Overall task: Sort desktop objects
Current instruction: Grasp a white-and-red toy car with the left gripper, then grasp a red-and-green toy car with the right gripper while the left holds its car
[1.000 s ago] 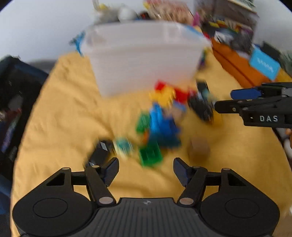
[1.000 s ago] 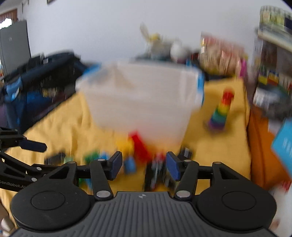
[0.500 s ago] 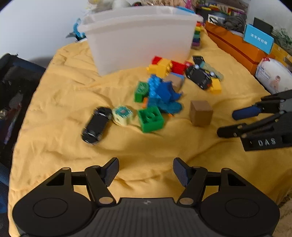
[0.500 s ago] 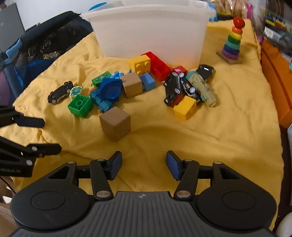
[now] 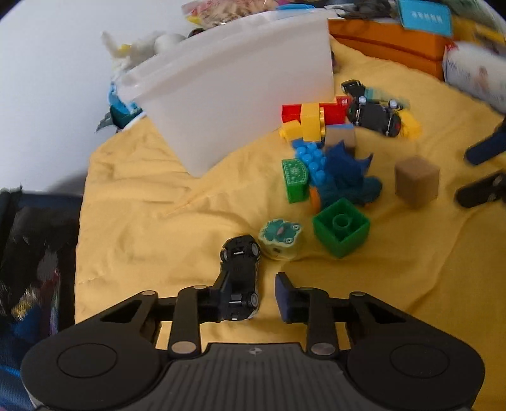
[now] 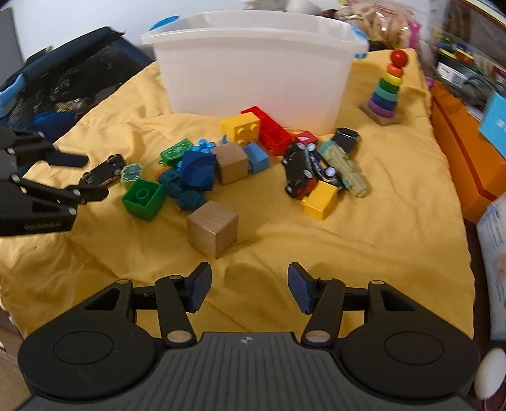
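Toy car pickup, left side of the yellow cloth

White bin behind the pile. Left gripper has just been closing, jaws narrow around black toy car; right pad contact unclear. Car: light, rigid, rolls, so pinch its sides. Right gripper wide, empty.

Blue card atop orange box, past far right edge of yellow cloth: white characters, too blurred to read. Left tongs, side of black body: pale lettering, smeared, unreadable. White package at right edge: print blurred. No legible text elsewhere.
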### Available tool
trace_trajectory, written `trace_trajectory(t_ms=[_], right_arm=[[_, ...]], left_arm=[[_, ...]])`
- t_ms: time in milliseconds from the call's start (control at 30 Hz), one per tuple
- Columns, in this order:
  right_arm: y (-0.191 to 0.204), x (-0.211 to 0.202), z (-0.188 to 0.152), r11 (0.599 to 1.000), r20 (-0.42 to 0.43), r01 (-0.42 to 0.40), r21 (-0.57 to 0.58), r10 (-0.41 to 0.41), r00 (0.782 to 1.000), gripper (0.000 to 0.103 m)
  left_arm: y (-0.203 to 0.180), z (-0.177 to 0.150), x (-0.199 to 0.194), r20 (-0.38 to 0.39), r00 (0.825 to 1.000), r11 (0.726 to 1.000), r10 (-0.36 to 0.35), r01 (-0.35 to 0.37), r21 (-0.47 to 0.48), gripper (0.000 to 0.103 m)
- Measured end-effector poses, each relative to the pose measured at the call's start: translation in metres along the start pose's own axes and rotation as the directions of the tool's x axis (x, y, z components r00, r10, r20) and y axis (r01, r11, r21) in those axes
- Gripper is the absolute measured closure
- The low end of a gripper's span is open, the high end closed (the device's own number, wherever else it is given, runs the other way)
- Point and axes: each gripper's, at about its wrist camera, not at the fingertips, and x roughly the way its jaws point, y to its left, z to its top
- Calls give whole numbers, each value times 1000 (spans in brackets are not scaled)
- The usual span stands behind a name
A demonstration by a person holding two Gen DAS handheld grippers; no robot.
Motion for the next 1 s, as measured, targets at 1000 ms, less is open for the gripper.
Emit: trace_trajectory(t_ms=[1000], right_arm=[[-38, 54, 66, 998, 79, -27, -63, 32, 996, 84]], left_arm=[[-15, -30, -23, 76, 858, 646, -508, 437, -625, 76]])
